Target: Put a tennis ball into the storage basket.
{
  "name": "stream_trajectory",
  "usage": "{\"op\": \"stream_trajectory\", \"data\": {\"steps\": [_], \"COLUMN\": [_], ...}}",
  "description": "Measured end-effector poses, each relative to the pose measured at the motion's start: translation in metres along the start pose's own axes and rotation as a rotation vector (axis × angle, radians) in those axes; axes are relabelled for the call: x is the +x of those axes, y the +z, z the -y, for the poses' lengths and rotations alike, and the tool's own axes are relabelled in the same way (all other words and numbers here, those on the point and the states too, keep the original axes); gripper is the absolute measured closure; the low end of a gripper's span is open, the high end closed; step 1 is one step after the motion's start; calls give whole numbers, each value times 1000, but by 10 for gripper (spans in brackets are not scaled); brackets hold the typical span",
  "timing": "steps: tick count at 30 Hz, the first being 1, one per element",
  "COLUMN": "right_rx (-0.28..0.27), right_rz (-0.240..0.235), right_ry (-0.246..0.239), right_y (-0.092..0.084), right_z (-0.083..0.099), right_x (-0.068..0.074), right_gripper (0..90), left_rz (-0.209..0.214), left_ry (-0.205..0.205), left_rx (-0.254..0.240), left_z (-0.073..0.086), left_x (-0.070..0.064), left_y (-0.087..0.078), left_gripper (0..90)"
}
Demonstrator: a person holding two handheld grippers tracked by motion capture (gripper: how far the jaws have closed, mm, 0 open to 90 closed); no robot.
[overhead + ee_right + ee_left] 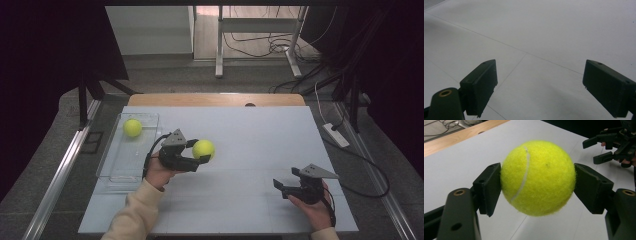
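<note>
Left gripper [200,151] has its fingers [487,187] closed on a fuzzy yellow-green felt tennis ball [204,149], one pad on each side at about the widest part, white seam facing the camera in the left gripper view [537,177]. Ball looks lifted just clear of the pale grey surface [240,130], near its middle-left, just right of the clear plastic rectangular tray [112,170]. A second yellow-green tennis ball [132,127] sits in the far end of that tray.

Right gripper [282,187] rests low at the near right of the surface, well apart from the ball, fingers [480,85] spread wide with nothing between them, only bare surface ahead.

Handling, as a guess: ball is light, springy, hollow; felt gives good friction so slip is unlikely. Not fragile. It is round, so an off-centre pinch could squirt it out; hold across the equator as now, pads opposite each other. Moderate squeeze is enough, it dents slightly. It will roll and bounce if dropped, so release low, inside the tray walls.
</note>
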State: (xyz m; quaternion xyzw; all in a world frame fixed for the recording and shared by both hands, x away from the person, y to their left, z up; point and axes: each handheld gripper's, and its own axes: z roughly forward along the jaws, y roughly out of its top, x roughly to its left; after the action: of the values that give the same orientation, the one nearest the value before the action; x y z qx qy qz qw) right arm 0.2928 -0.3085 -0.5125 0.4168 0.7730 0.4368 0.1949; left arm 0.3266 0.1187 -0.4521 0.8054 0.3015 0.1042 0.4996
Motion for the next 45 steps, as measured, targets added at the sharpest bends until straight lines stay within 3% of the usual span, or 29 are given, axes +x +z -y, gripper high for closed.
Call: {"op": "stream_trajectory", "data": {"steps": [45], "right_rx": [-11], "right_rz": [2], "right_ry": [7], "right_y": [-3], "right_z": [-1], "right_x": [-1], "right_gripper": [118], "left_rz": [-77], "left_ry": [-56], "left_rx": [-53], "left_z": [5], "left_x": [28], "left_y": [-34], "left_gripper": [272]}}
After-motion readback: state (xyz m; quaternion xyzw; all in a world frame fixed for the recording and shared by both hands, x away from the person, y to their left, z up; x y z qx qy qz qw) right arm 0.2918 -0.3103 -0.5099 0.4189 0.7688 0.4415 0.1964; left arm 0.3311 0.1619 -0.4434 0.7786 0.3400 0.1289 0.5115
